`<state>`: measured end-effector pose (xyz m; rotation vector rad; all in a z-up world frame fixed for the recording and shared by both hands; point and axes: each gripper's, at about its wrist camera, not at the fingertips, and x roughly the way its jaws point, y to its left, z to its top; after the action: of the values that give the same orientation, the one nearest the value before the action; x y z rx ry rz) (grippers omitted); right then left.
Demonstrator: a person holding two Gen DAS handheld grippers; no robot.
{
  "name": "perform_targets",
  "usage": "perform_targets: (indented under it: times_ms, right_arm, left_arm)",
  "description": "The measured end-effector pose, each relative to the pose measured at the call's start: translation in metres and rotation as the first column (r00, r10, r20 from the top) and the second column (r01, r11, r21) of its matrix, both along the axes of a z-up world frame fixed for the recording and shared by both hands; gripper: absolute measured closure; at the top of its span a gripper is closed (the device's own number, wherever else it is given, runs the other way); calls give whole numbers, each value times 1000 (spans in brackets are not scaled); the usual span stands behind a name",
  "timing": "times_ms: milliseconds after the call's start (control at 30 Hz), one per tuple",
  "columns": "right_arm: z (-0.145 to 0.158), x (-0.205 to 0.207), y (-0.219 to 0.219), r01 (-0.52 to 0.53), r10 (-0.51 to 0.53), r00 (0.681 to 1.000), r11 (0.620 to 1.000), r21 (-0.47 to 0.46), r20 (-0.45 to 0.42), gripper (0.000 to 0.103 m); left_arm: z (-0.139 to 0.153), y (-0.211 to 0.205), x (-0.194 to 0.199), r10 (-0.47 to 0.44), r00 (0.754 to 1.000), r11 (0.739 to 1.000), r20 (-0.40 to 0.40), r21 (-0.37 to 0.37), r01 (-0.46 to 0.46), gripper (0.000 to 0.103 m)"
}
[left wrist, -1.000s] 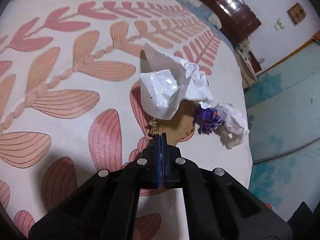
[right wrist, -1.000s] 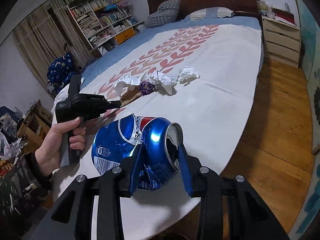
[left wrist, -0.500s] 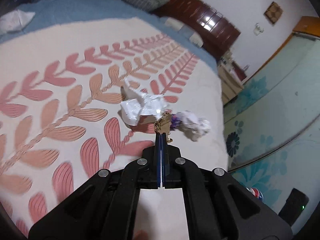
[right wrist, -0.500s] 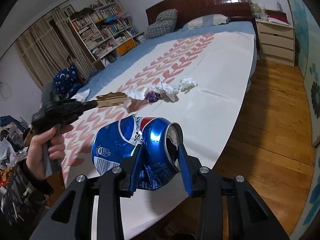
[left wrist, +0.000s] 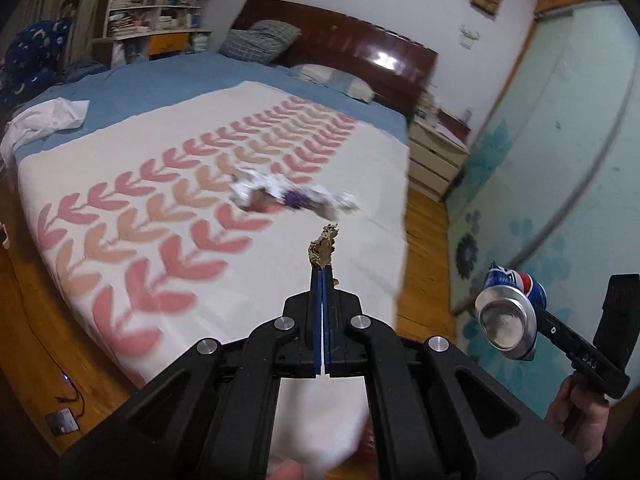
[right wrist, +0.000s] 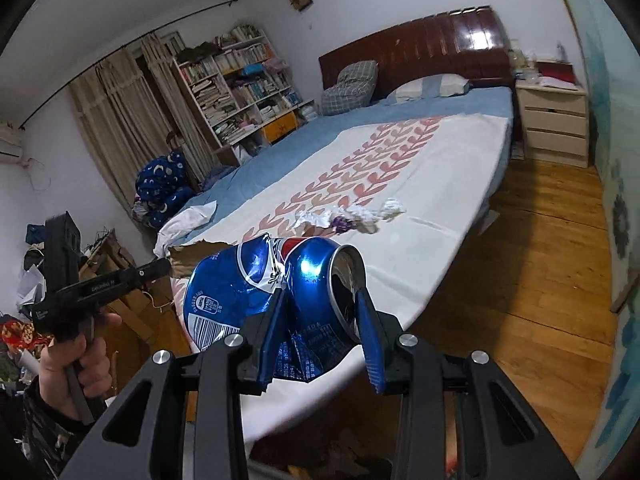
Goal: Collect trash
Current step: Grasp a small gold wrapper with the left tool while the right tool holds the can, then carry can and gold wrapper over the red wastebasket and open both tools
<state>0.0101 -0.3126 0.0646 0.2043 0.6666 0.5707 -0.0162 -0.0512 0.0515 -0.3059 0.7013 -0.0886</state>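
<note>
trash pile [left wrist: 294,197]: motion-blurred | cardboard scrap [right wrist: 196,258]: right part hidden behind crushed can [right wrist: 272,288]

A home bedroom: a wide bed [right wrist: 420,184] with a dark wooden headboard [right wrist: 424,56] and pillows [right wrist: 430,86]; a crammed bookshelf [right wrist: 236,84] beside curtains [right wrist: 120,120]; a drawer nightstand [right wrist: 554,124]; wooden floor [right wrist: 528,272].
</note>
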Motion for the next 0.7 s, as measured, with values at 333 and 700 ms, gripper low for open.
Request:
perform_targets:
  times_ms: [333,700]
  right_arm:
    - [-19,-124,-170,278,-283,959,954,-110,-27,67]
    - [-166,-163,-260,438,-488,834,870,-227,-259,67]
  left_arm:
    - [-31,-206,-28,-375,924,926,-75,26,377,103]
    - [-160,-319,-15,-445,824,826,-351,194,529,103]
